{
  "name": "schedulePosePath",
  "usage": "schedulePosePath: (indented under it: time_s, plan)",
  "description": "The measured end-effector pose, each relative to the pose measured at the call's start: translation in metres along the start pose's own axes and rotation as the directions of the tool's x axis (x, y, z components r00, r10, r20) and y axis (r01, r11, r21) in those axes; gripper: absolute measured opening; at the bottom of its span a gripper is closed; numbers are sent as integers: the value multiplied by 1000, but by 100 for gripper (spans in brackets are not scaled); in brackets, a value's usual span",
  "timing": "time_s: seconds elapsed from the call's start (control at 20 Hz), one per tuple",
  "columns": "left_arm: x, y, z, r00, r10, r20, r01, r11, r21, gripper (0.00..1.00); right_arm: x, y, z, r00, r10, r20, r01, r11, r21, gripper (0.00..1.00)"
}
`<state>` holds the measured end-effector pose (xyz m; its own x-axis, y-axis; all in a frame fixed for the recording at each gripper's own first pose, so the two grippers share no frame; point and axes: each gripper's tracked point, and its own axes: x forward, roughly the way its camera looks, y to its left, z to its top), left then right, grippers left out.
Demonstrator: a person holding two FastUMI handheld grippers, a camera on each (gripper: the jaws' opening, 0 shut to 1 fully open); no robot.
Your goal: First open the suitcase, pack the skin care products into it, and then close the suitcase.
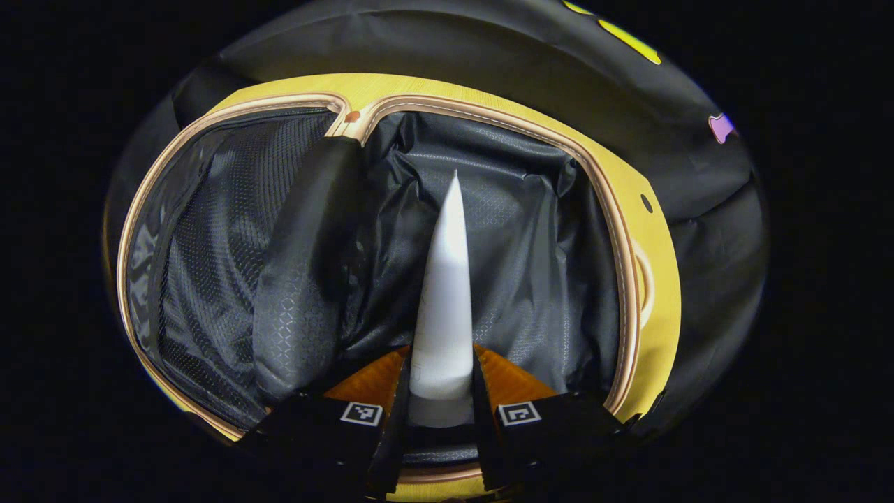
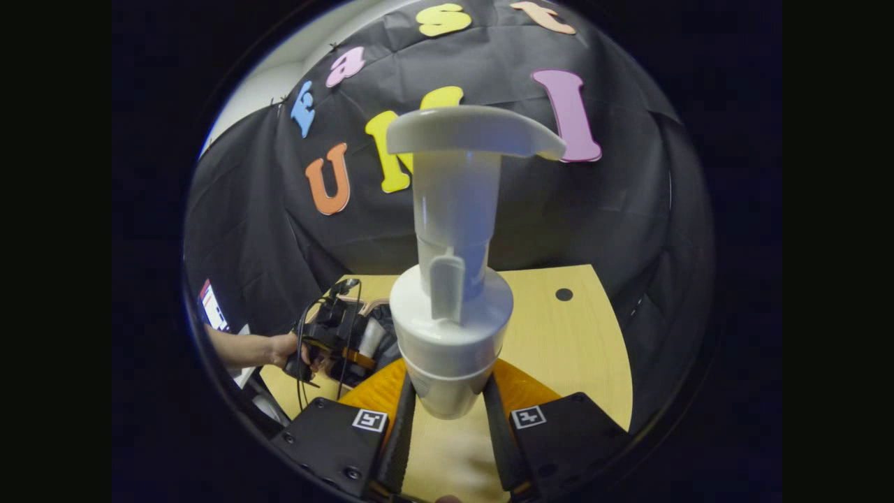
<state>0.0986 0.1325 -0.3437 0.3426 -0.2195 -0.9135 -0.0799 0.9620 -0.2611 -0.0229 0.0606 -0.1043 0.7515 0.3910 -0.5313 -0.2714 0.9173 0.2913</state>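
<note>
the white tube (image 1: 444,300) has its lower end hidden between the fingers of the left gripper (image 1: 441,409). the near rim of the suitcase (image 1: 649,279) is covered by these fingers. the pump bottle (image 2: 452,293) shows no base, because the right gripper (image 2: 450,412) hides it. the person's arm (image 2: 241,348) is cut off by the picture's edge, and the far gripper's fingers are too small to tell.

You see strong fisheye bending at the edges of both views. Light is even and rather dim, from above; the suitcase lining (image 1: 531,230) shines softly, and the near pump bottle (image 2: 454,279) looks slightly blurred.
</note>
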Motion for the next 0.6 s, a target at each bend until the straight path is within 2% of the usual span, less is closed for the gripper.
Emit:
schedulePosePath:
  time_s: [0.15, 0.2, 0.25, 0.3, 0.35, 0.5, 0.55, 0.6]
  plan:
    - [1, 1, -2, 1000, -4, -3, 4, 1000, -9, 47, 10, 21, -5, 999, 21, -33, -22, 999, -39, 47]
    - [-2, -1, -3, 1000, -11, -2, 11, 1000, -20, 56, 15, 29, -7, 998, 31, -52, -34, 998, -52, 47]
    - [-4, -2, -4, 1000, -21, 6, 21, 999, -30, 50, 21, 39, -9, 997, 50, -63, -53, 997, -62, 47]
    - [-10, -7, -3, 999, -37, 21, 38, 999, -36, 59, 26, 49, -9, 995, 67, -74, -72, 995, -73, 46]
    - [-17, -5, -2, 999, -28, 37, 28, 999, -24, 50, 31, 58, -10, 993, 83, -83, -90, 992, -85, 46]
    - [-53, -8, 7, 988, -14, 153, 12, 1000, 17, 92, 55, 82, -18, 983, 107, -146, -126, 984, -128, 47]
    - [-65, -2, 12, 978, -5, 210, -3, 999, 38, 94, 65, 91, -21, 979, 116, -169, -140, 981, -134, 47]
    - [-79, 3, 16, 963, 10, 269, -28, 998, 62, 88, 78, 100, -23, 973, 125, -196, -153, 980, -131, 47]
